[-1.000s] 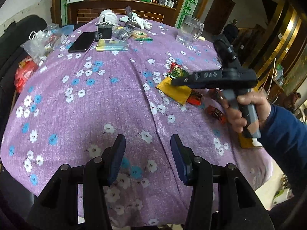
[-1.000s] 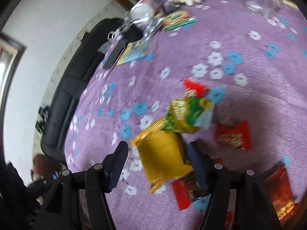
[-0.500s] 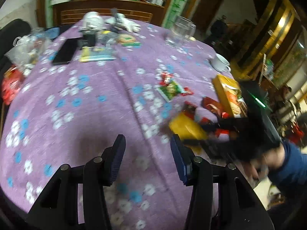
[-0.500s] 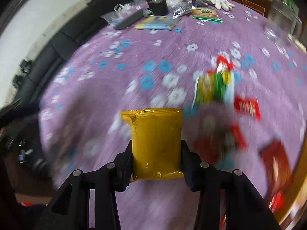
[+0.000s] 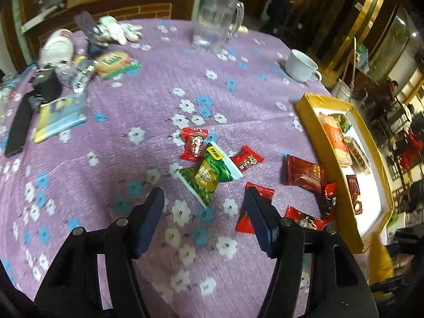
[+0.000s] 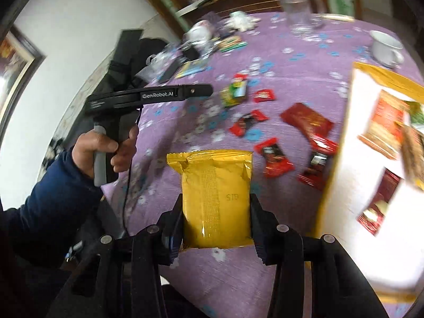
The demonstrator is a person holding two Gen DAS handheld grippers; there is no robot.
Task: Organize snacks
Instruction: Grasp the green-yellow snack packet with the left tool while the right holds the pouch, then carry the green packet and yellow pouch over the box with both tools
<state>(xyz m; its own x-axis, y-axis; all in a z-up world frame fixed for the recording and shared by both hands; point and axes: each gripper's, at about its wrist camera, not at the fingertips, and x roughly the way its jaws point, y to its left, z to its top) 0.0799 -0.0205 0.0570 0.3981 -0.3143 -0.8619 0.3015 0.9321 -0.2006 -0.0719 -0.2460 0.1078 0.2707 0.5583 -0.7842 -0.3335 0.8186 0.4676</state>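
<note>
Lifted clear of the purple floral tablecloth (image 6: 299,63), the yellow snack pouch (image 6: 216,198) now stands upright at the lower centre of the right wrist view, clamped between the fingers of the right gripper (image 6: 216,228); half a second ago it was only just pinched near the cloth, and a second ago it lay flat under the green packet. In the left wrist view its old spot is bare, and a yellow blur at the lower right edge may be that pouch, though I cannot tell.

Left gripper (image 5: 204,220) hovers over the cloth at lower centre with its fingers apart and nothing between them. In the right wrist view it shows at left, held in the left hand (image 6: 102,148).

Just above its fingers lies one green snack packet (image 5: 209,172), touching two small red candy wrappers at its top and right. One larger dark-red packet (image 5: 304,173) lies right of centre, and about three more small red wrappers sit near the box wall. One yellow box (image 5: 310,111) runs down the right side with several snacks inside, blurred. Upper frame: one glass mug (image 5: 217,21), one white cup (image 5: 302,65).
</note>
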